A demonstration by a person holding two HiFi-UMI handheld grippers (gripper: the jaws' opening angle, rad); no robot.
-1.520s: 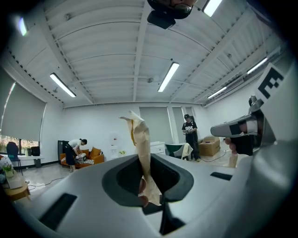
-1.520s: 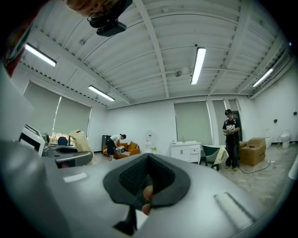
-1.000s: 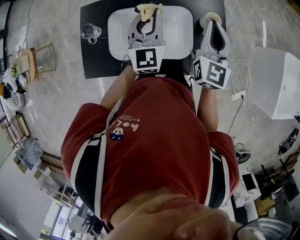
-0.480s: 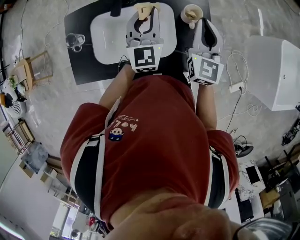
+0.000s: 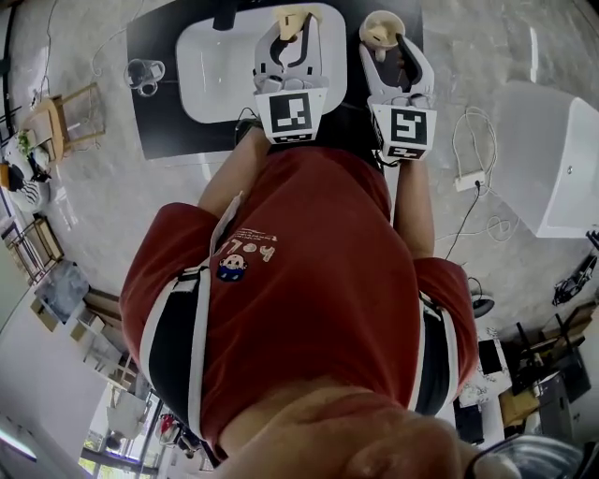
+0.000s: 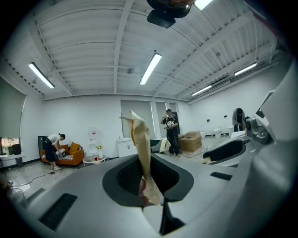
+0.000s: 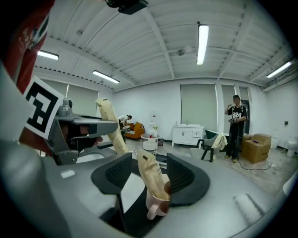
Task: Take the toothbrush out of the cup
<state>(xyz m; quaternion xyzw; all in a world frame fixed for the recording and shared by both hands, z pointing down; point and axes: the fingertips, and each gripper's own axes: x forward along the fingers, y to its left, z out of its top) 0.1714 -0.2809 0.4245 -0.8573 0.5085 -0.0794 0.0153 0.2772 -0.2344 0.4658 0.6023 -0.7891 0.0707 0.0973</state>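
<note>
My left gripper (image 5: 292,42) is shut on a beige paper-wrapped toothbrush (image 5: 292,19) that it holds over the white basin (image 5: 211,70). In the left gripper view this toothbrush (image 6: 141,148) stands up from between the jaws of my left gripper (image 6: 148,183). My right gripper (image 5: 398,58) has just been opening. It is now open with a pale cup (image 5: 381,26) between its jaws, pads apart from it. In the right gripper view the cup (image 7: 156,207) holds another wrapped toothbrush (image 7: 148,173) between the spread pads of my right gripper (image 7: 151,180).
The basin is set in a black counter (image 5: 154,108). A clear glass (image 5: 142,73) stands at the counter's left end. A white box (image 5: 552,159) and a power strip with cables (image 5: 468,182) lie on the floor to the right. People stand far off in the room.
My right gripper moved in on the cup and its jaws went from shut to wide open around it. My left gripper still holds its wrapped toothbrush over the basin.
</note>
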